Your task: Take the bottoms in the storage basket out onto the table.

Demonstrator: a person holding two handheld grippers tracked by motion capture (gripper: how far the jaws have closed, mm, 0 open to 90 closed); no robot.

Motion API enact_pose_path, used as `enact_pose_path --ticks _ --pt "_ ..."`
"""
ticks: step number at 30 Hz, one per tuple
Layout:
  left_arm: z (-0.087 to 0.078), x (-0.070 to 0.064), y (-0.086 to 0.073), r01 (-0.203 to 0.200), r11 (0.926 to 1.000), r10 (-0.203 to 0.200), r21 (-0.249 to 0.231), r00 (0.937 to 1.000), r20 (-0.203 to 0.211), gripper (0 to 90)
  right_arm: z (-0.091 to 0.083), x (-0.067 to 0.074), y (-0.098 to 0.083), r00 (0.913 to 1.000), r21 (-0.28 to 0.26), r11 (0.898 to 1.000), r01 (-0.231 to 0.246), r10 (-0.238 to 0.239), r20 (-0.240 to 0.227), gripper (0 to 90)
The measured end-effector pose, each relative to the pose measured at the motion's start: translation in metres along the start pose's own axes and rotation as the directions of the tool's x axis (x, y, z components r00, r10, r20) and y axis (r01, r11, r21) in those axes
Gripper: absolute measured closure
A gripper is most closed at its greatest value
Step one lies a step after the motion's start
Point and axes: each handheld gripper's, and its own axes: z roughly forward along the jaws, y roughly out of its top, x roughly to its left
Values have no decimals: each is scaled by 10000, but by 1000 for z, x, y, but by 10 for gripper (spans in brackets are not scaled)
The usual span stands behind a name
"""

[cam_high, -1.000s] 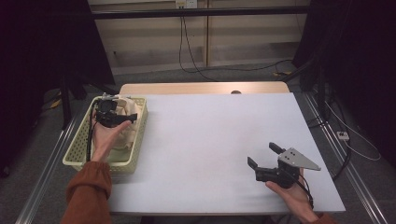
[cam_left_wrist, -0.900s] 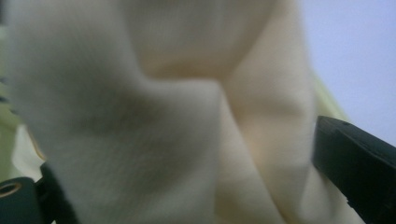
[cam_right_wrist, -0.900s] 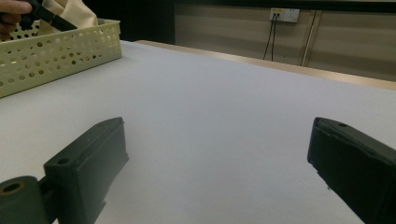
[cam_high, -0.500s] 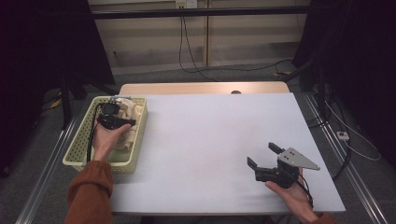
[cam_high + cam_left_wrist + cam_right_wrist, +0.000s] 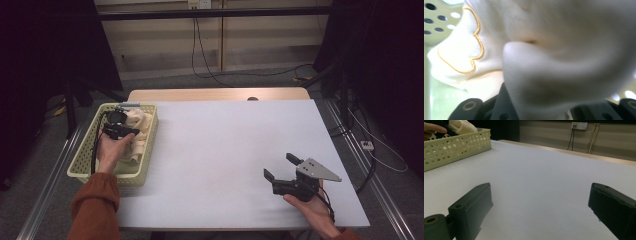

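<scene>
The left gripper (image 5: 120, 127) is down in the basket (image 5: 82, 157) at the table's left edge, pushed into a cream cloth (image 5: 564, 62). The cloth covers its jaw tips, so whether they grip it cannot be told. An orange stitched outline (image 5: 475, 45) runs along one fold; no writing is readable. The right gripper (image 5: 282, 167) rests low over the white table (image 5: 215, 145) near the right front, jaws wide apart and empty.
</scene>
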Motion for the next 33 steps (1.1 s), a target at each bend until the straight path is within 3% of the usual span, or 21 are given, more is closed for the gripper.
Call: enact_pose_path --ticks 5,8,11,15,20,23,29,33 --pt "-14 1 -1 334 9959 -309 -839 9991 307 718 0 0 0 9999 -5 9999 -116 116 27 50" --pt "-19 -2 -2 198 9932 -190 -1145 9998 84 718 0 0 0 9999 -10 9999 -126 126 18 50" --pt "-23 -1 -6 348 9879 -342 -1514 9994 66 717 0 1 0 9999 -6 9999 -106 106 -7 50" --pt "-30 4 -11 731 9767 -724 -2019 9973 108 717 1 1 0 9999 5 9999 -118 118 -37 49" --pt "-36 6 -13 735 9660 -726 -2478 9973 127 717 1 1 0 9999 -24 9999 -101 101 -103 48" --pt "-41 6 -12 907 9559 -866 -2794 9959 268 718 1 1 0 9999 -23 9999 -97 97 -134 48" --pt "-48 3 -12 700 9393 -702 -3358 9975 117 717 1 0 0 9998 -22 9999 -122 122 -161 48" --pt "-53 2 -13 685 9224 -663 -3801 9976 189 718 1 0 1 9998 -54 9999 -105 105 -169 48"
